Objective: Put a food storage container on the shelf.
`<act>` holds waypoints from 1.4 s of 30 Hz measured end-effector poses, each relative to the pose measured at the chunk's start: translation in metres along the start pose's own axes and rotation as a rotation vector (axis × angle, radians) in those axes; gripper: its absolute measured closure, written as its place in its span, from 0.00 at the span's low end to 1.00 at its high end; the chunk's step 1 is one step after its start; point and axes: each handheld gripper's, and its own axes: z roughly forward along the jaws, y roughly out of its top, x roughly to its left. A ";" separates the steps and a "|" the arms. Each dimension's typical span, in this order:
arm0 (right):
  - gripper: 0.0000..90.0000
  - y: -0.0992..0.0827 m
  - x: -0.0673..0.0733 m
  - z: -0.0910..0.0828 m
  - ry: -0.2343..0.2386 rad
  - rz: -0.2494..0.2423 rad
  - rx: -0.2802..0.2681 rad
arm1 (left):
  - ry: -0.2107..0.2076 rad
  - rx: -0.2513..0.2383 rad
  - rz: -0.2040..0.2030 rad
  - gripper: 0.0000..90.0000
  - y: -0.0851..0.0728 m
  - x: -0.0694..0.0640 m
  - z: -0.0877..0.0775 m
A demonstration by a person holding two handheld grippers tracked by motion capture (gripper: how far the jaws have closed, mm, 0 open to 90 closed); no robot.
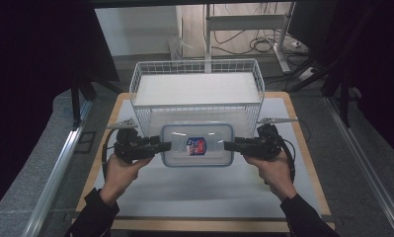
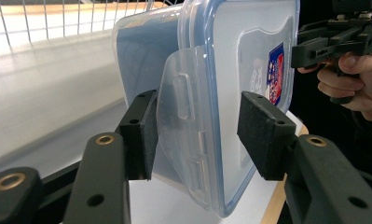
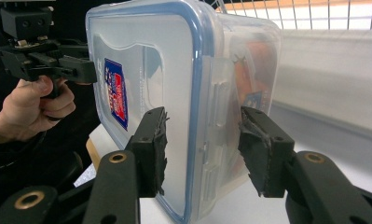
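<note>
A clear plastic container (image 1: 197,133) with a blue-rimmed lid and a red and blue sticker hangs level above the table, just in front of the wire basket. My left gripper (image 1: 166,146) is shut on its left end and my right gripper (image 1: 229,145) on its right end. In the left gripper view my jaws (image 2: 202,135) clamp the container (image 2: 230,93) across its side clasp, and the right gripper (image 2: 333,42) shows at the far end. In the right gripper view my jaws (image 3: 202,144) pinch the container (image 3: 174,70) at lid and base, with the left gripper (image 3: 48,65) beyond it.
A white wire basket (image 1: 197,64) stands at the back of the white-topped table (image 1: 199,192), directly behind the container. Its wires show as the basket (image 2: 58,18) and the basket (image 3: 337,14). Metal rails run along both sides of the table, and desk legs and cables lie beyond.
</note>
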 end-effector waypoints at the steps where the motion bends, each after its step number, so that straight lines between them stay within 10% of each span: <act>1: 0.58 0.000 0.000 0.000 0.000 0.000 0.000 | 0.000 0.001 -0.001 0.55 0.003 0.000 -0.001; 42: 0.58 0.129 -0.011 -0.005 -0.029 -0.004 -0.112 | -0.022 -0.062 -0.006 0.55 0.135 0.037 -0.002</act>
